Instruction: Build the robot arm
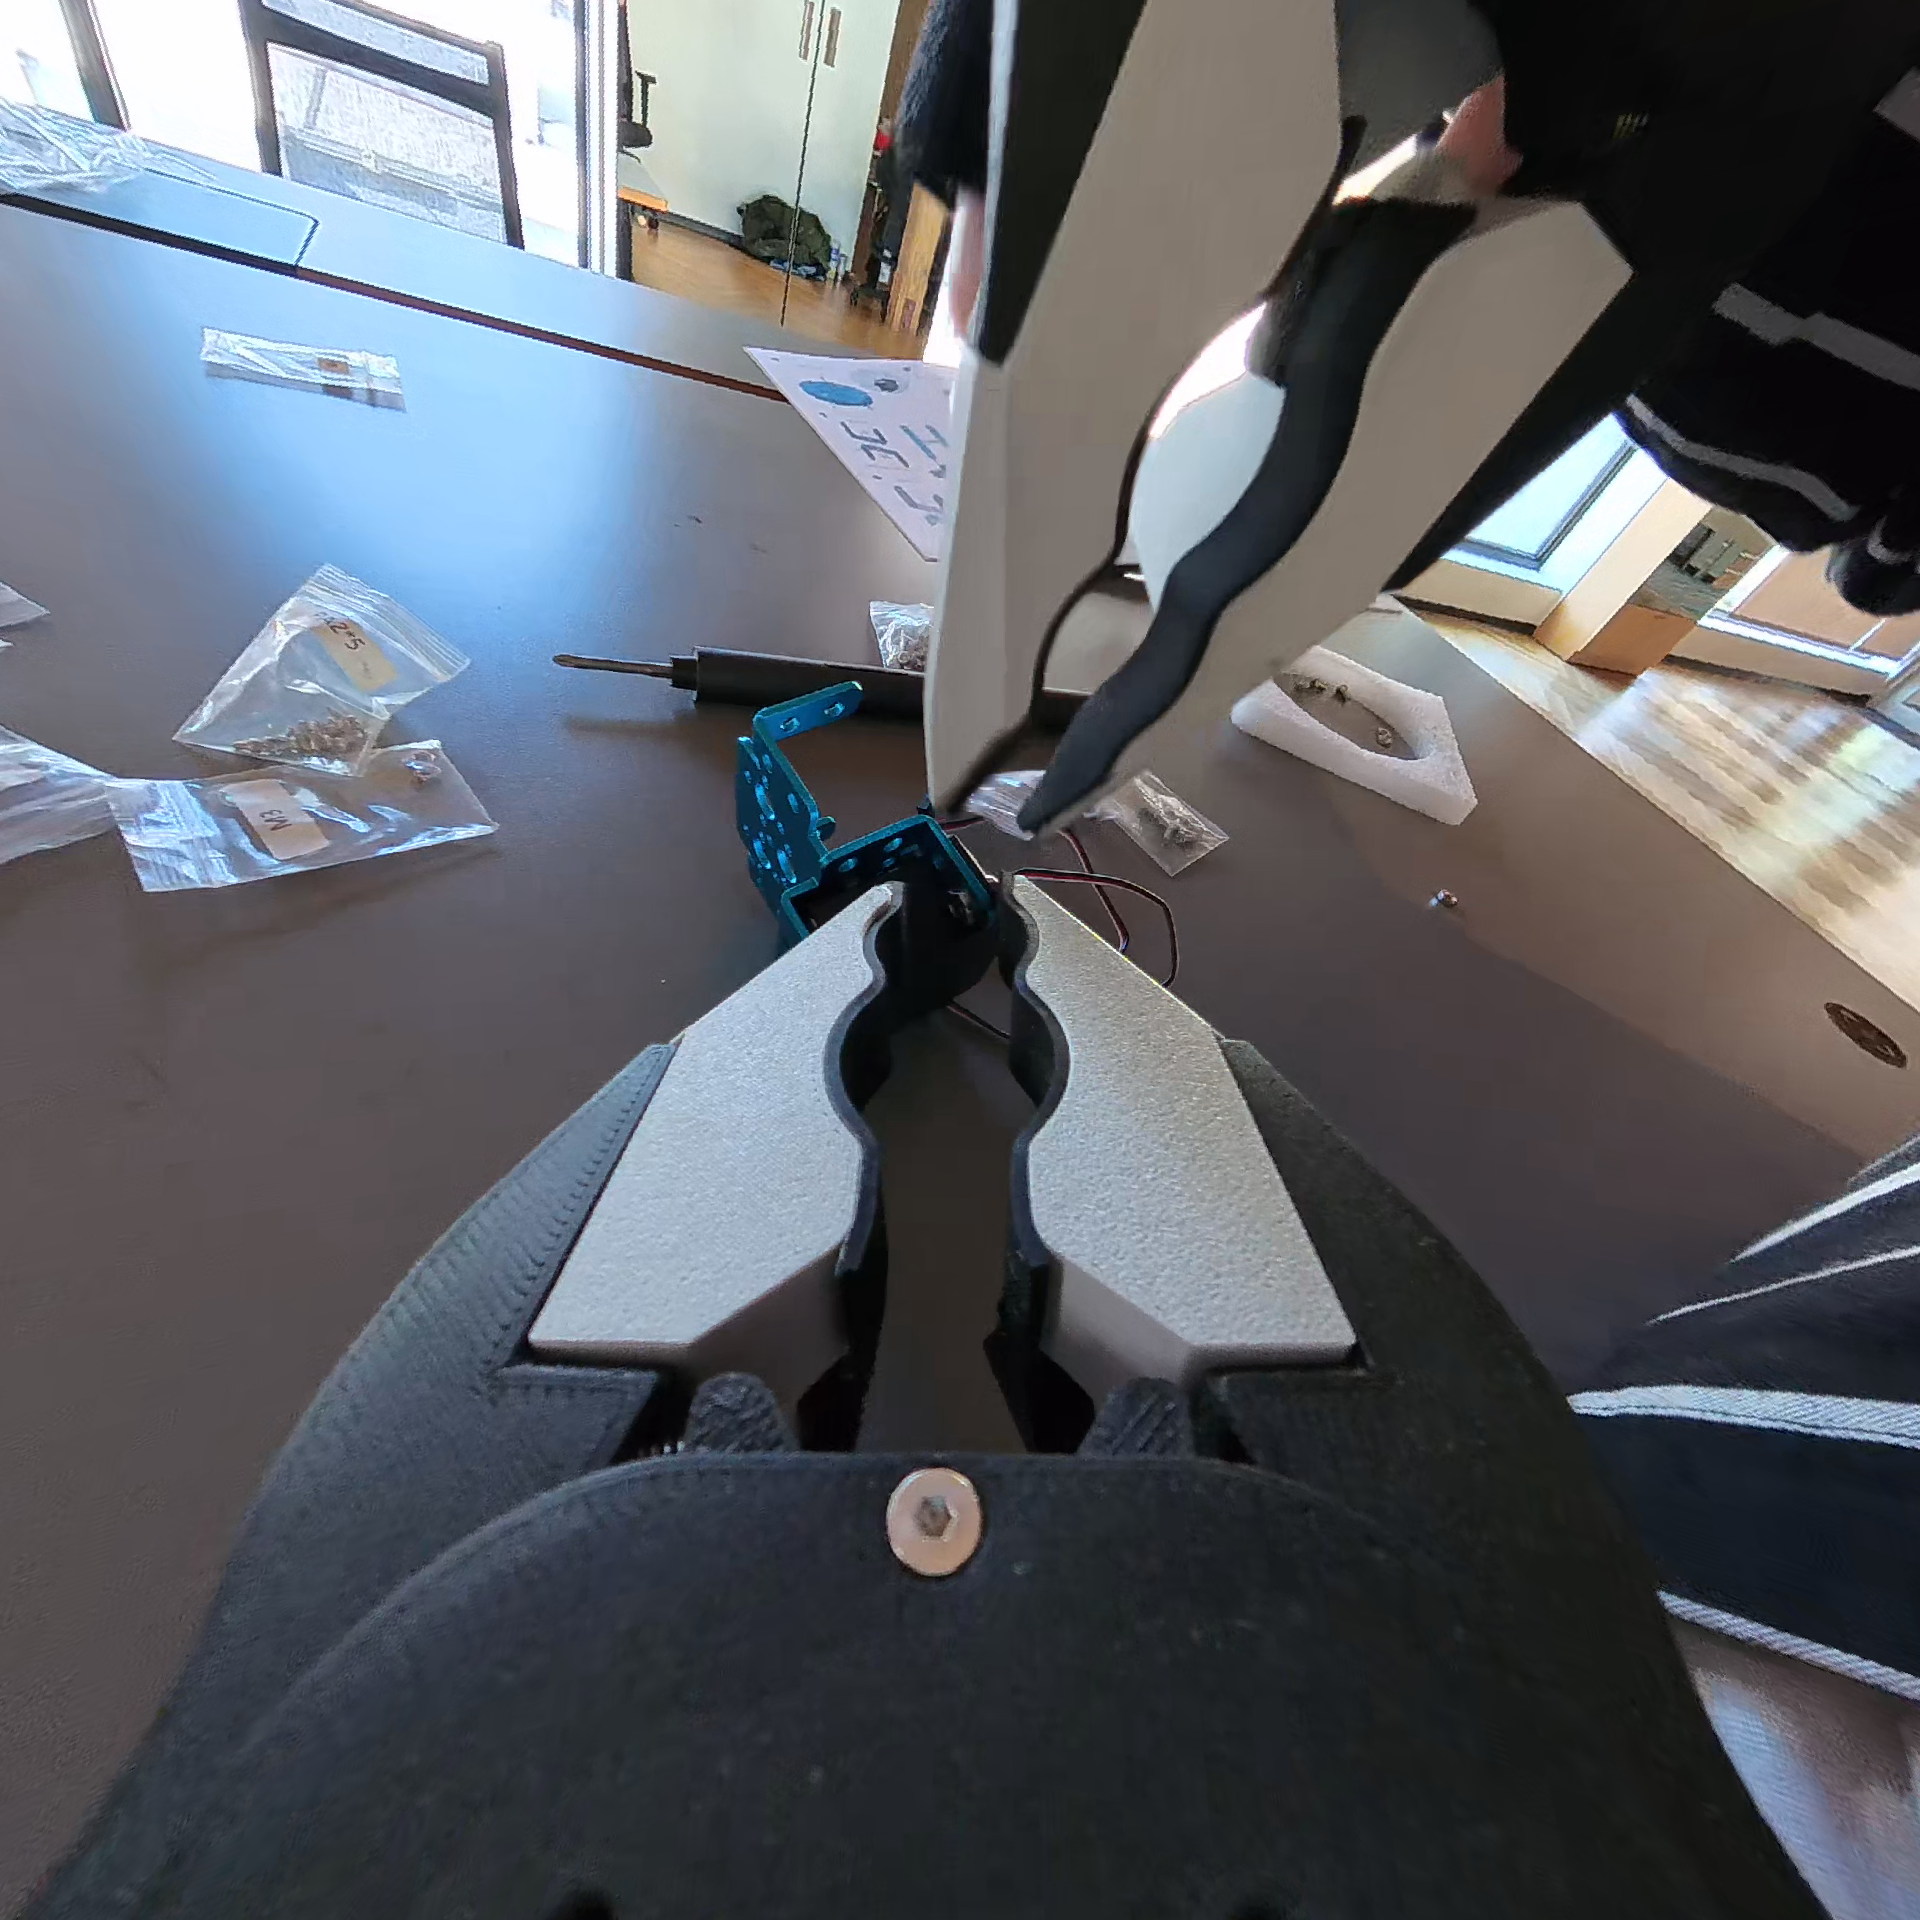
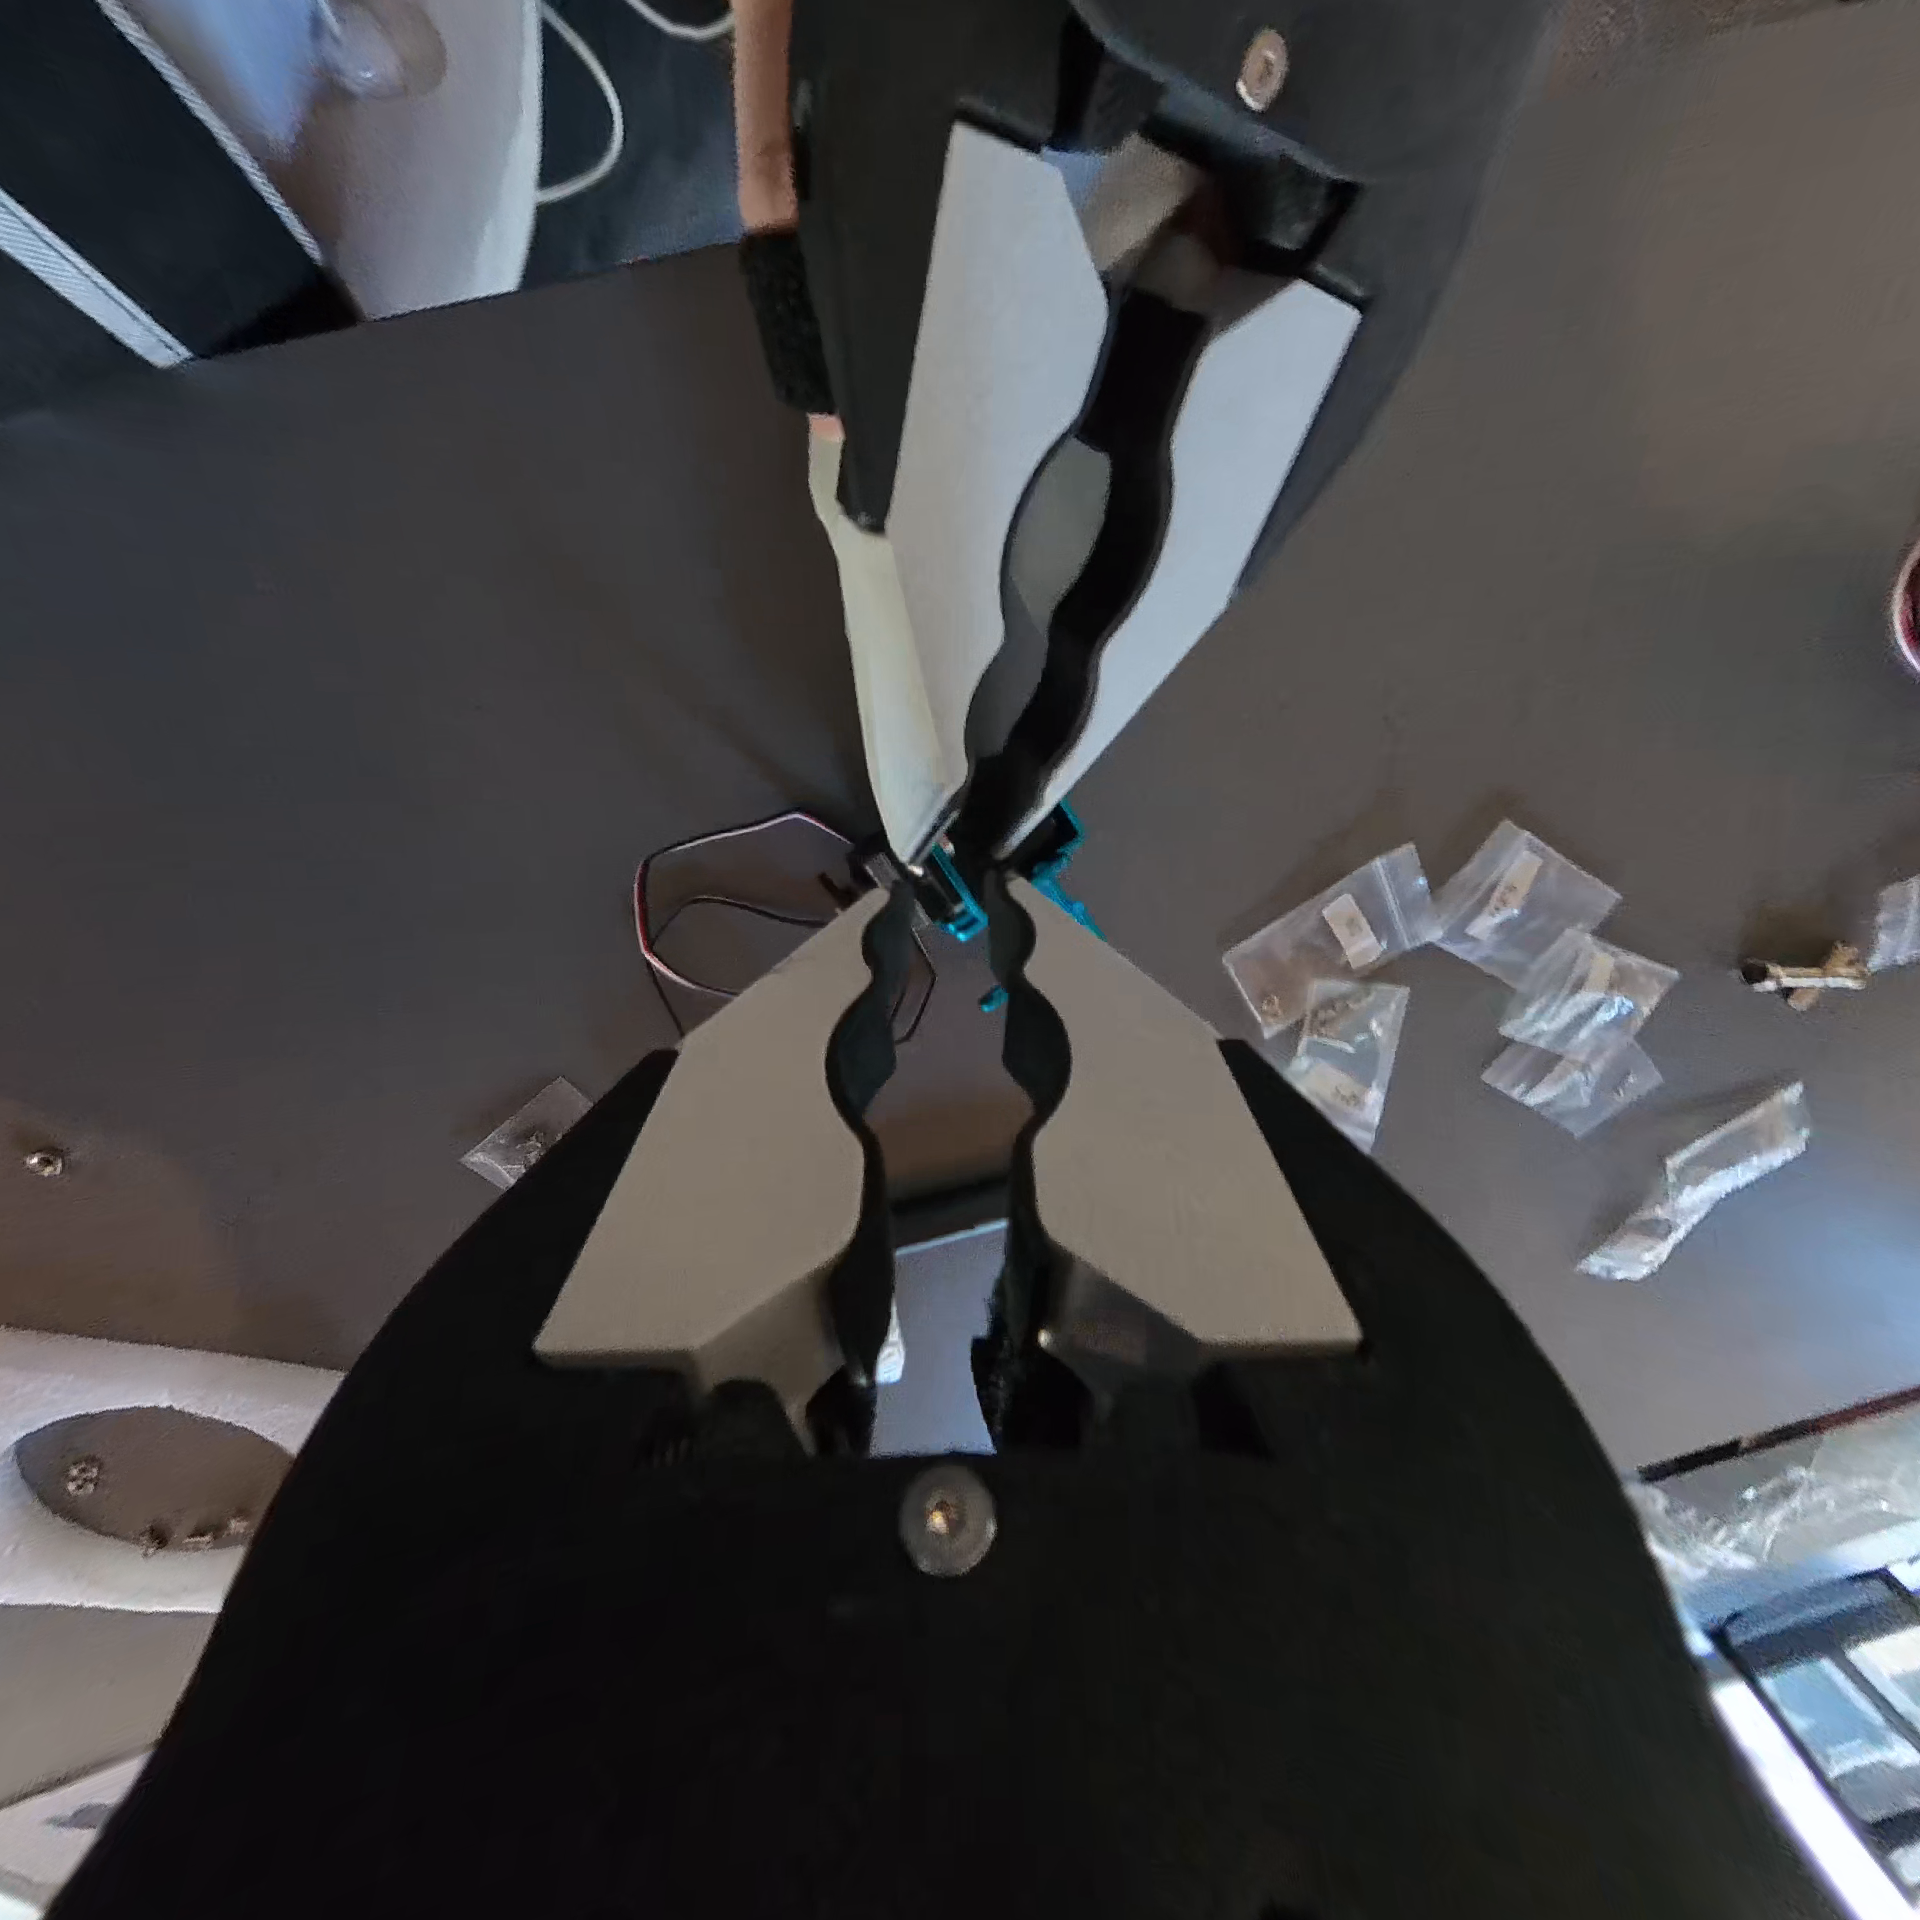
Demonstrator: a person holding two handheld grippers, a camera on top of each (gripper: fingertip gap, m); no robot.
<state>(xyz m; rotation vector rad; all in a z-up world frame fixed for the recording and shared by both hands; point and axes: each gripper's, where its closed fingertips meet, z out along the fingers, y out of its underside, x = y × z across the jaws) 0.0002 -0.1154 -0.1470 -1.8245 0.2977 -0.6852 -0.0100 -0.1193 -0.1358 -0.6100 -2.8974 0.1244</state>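
A blue metal bracket (image 1: pixel 774 800) with a black servo (image 1: pixel 935 956) in it stands on the dark table (image 1: pixel 416 1039). Thin red and black wires (image 1: pixel 1132 904) trail from the servo. My left gripper (image 1: pixel 956 894) is shut on the servo body, one fingertip on each side. My right gripper (image 1: pixel 987 816) comes down from above, and its tips meet the far top edge of the assembly. In the right wrist view my right gripper (image 2: pixel 943 894) has a narrow gap that flanks the blue bracket (image 2: pixel 956 914). The left gripper (image 2: pixel 971 831) faces it tip to tip, with the wires (image 2: pixel 665 914) to the left.
A screwdriver (image 1: pixel 748 670) lies behind the bracket. Several small plastic bags of screws (image 1: pixel 312 675) lie at the left and show in the right wrist view (image 2: pixel 1340 966). A white foam tray (image 1: pixel 1371 738) with screws, a printed sheet (image 1: pixel 883 436) and a loose screw (image 1: pixel 1442 899) lie at the right near the table edge. My left and right fingertips are right by each other. Left tips and right tips are each some 15 cm from the screwdriver (image 1: pixel 748 670).
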